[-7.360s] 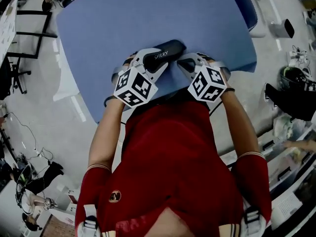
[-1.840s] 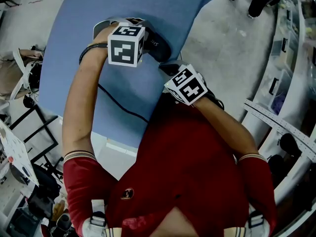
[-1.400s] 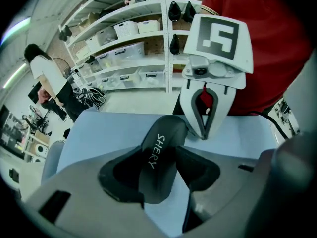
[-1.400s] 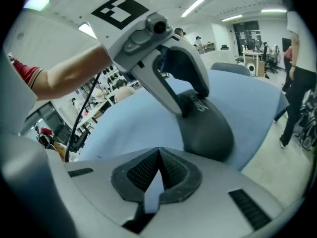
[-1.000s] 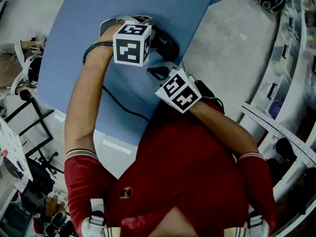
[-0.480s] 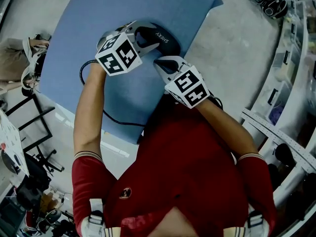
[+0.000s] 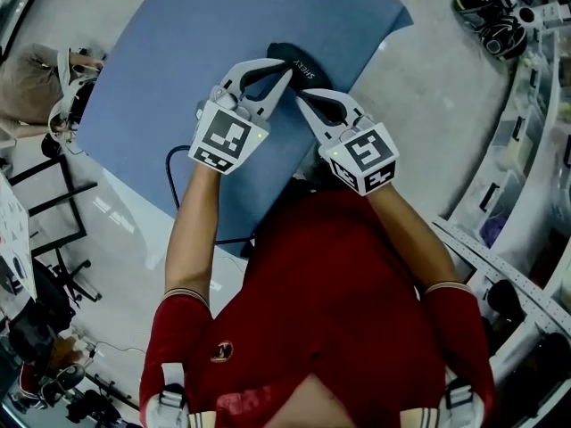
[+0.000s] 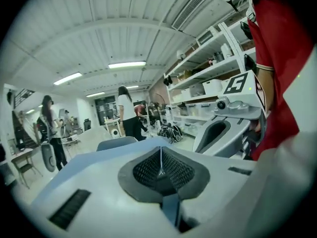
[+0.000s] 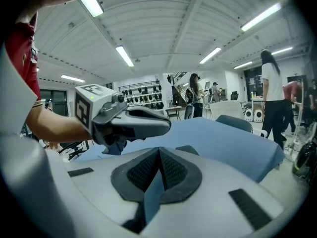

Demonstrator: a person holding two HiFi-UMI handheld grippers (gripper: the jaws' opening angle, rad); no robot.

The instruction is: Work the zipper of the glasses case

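Peeking out past the tips of the left gripper (image 7: 285,72) and right gripper (image 7: 301,95), the dark rounded glasses case (image 7: 308,64) lies on the blue desk (image 7: 169,69), zipper hidden, in the head view. Left gripper view: ribbed dark jaws closing, nothing discernible between them. Right gripper view: jaws pressed together, empty.

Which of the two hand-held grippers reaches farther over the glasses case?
The left hand-held gripper: its closing jaws, nothing visible between them, overlap the glasses case. The right hand-held gripper ends at the case's near edge.
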